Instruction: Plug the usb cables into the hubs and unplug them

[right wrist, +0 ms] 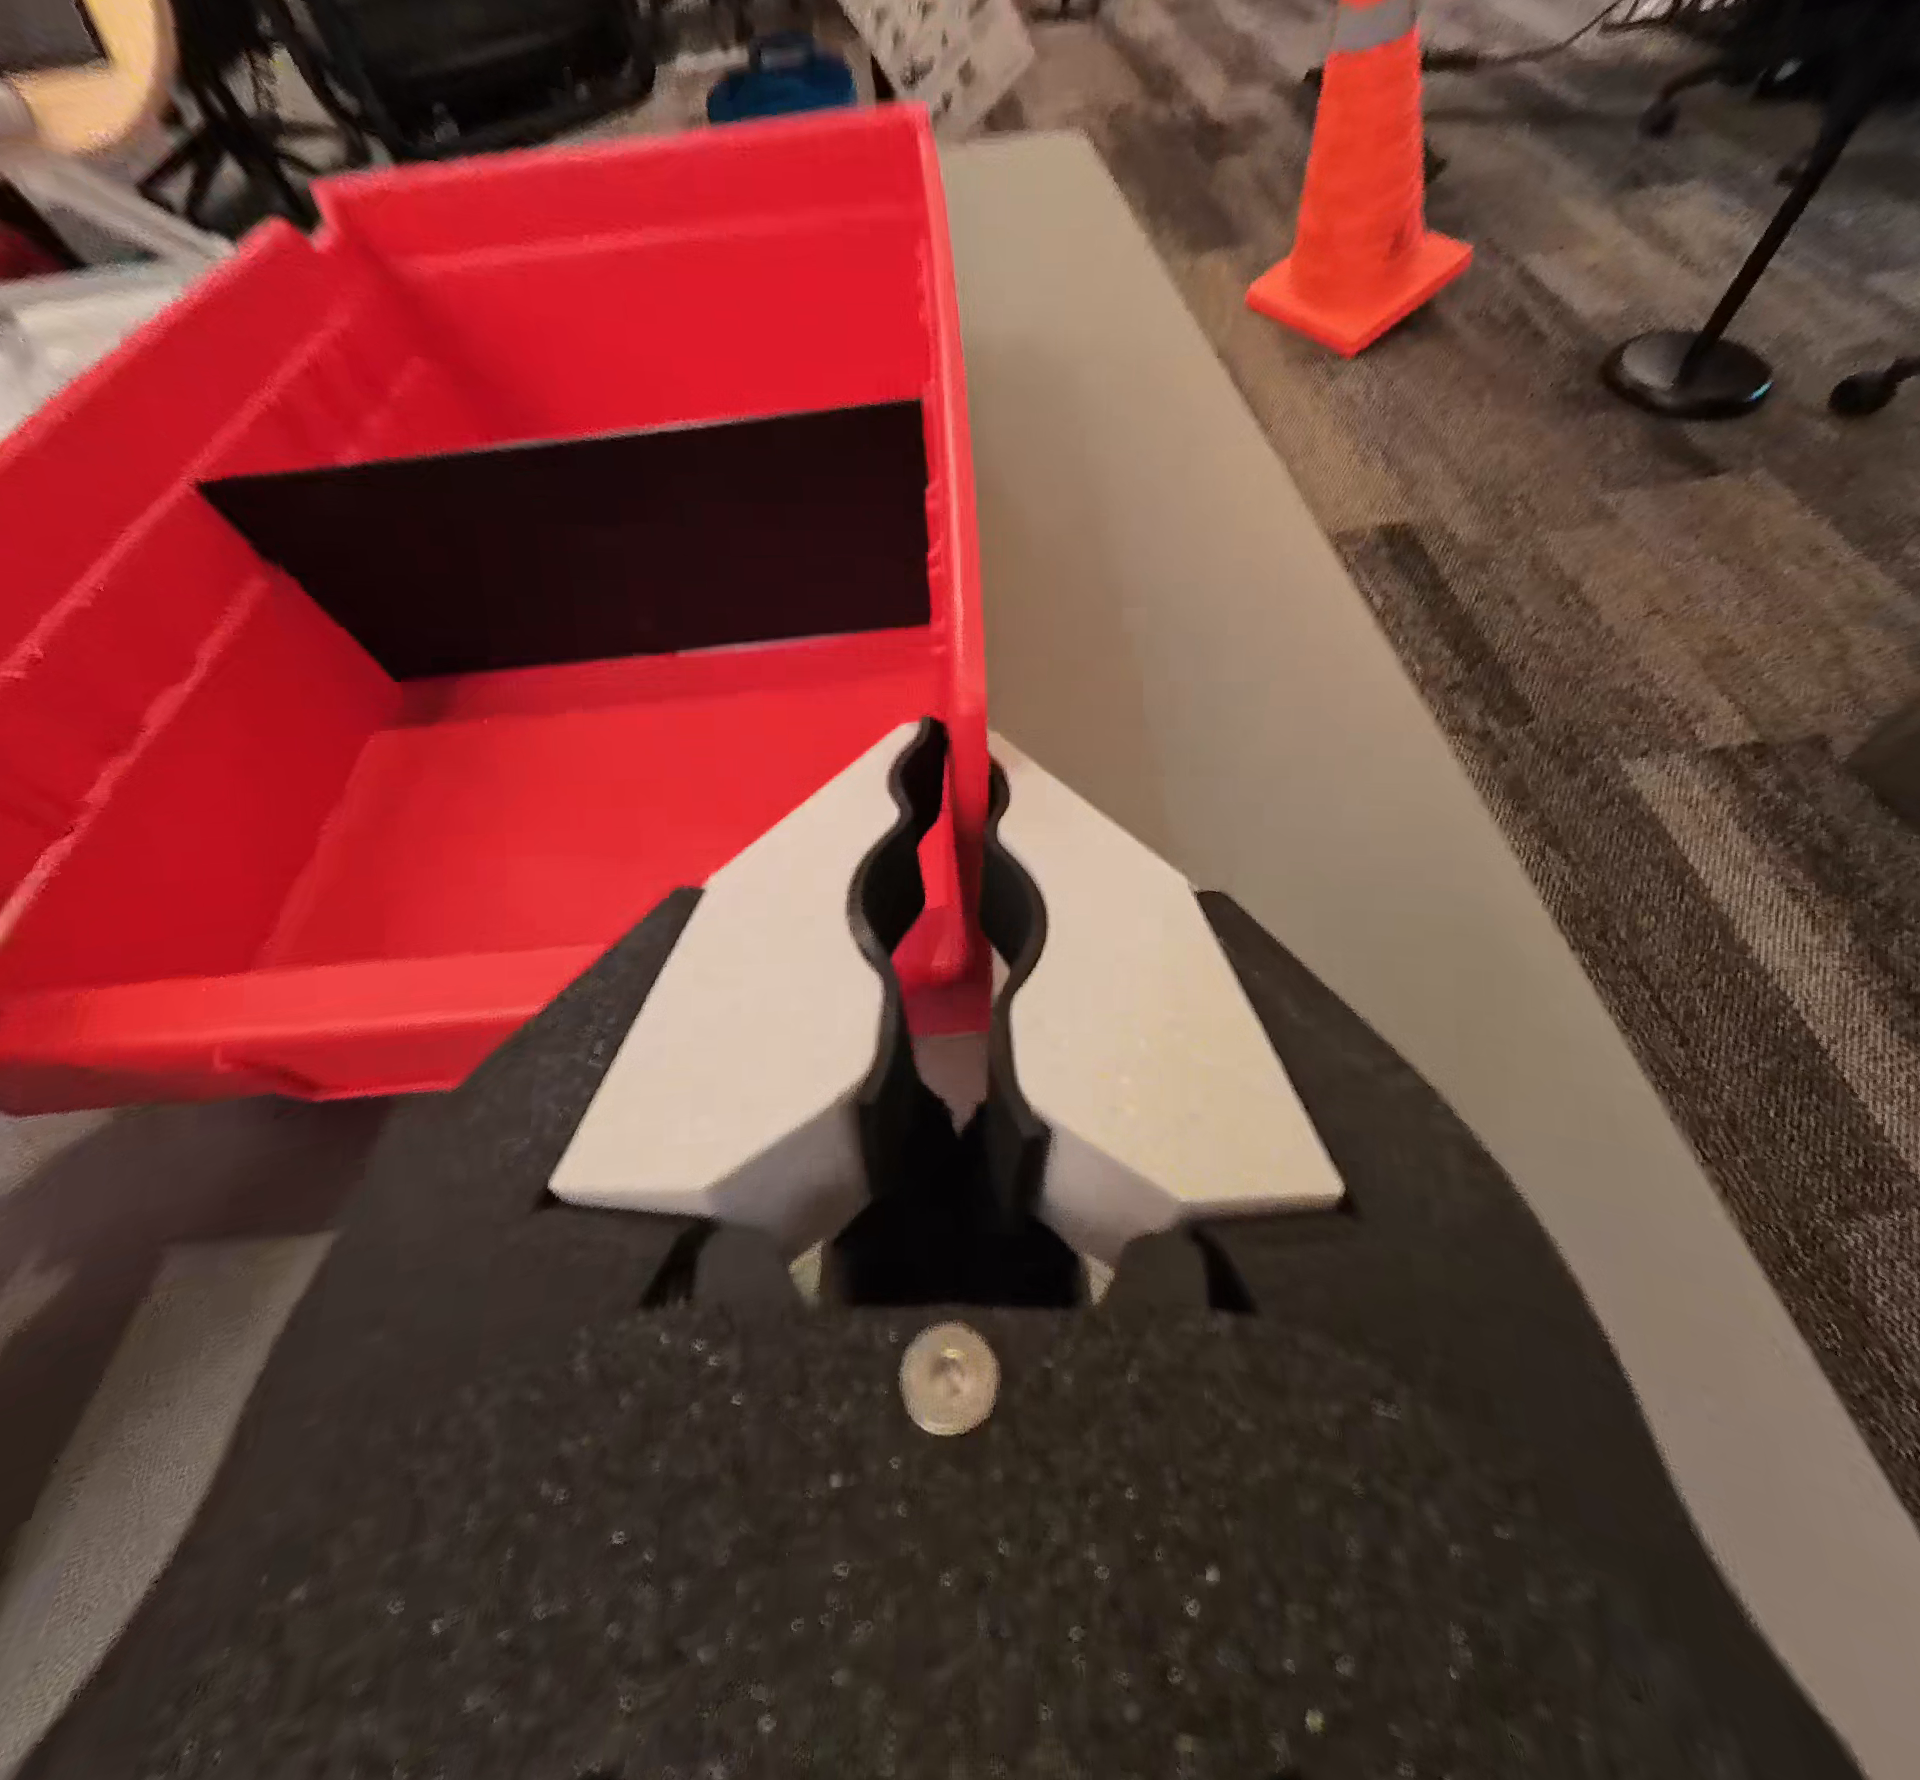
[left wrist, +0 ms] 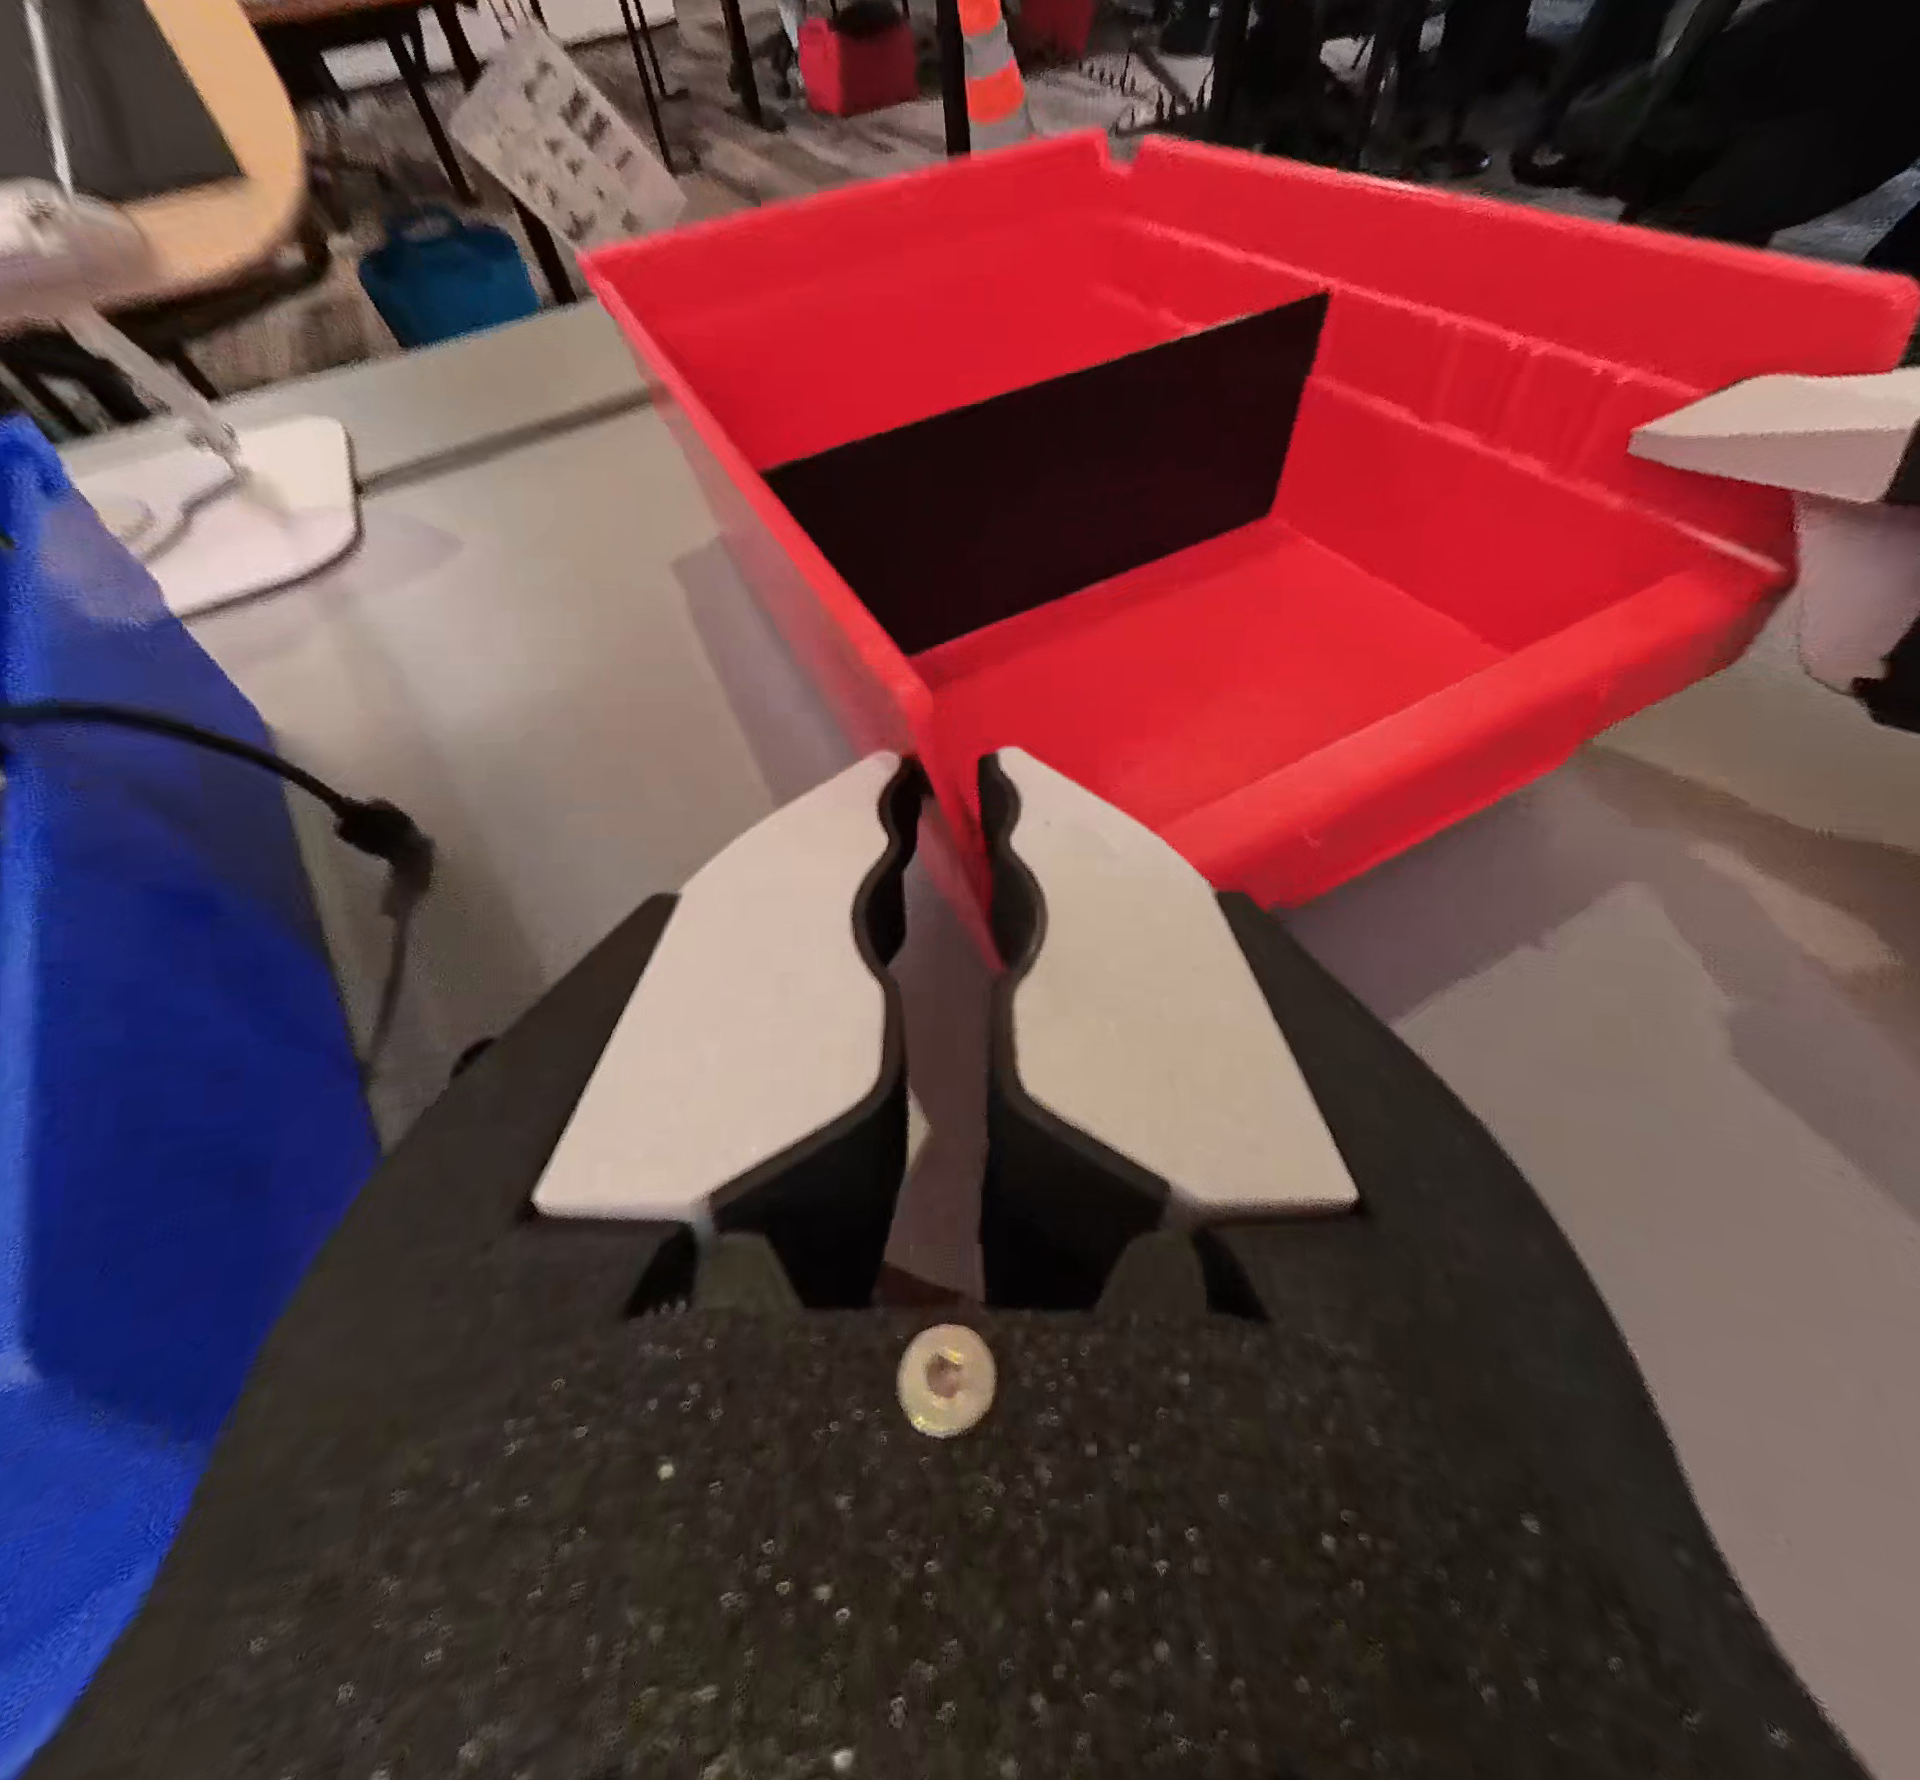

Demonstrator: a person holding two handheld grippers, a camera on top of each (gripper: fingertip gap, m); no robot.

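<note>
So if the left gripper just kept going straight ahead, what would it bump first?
Nothing new: the left gripper already has the red bin between its fingers, at the near corner wall. Pushed on, it would probably slide along that wall toward the black divider.

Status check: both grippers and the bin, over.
Left hand-held gripper shut on red bin wall. Right hand-held gripper shut on opposite wall. No hubs visible.
</note>
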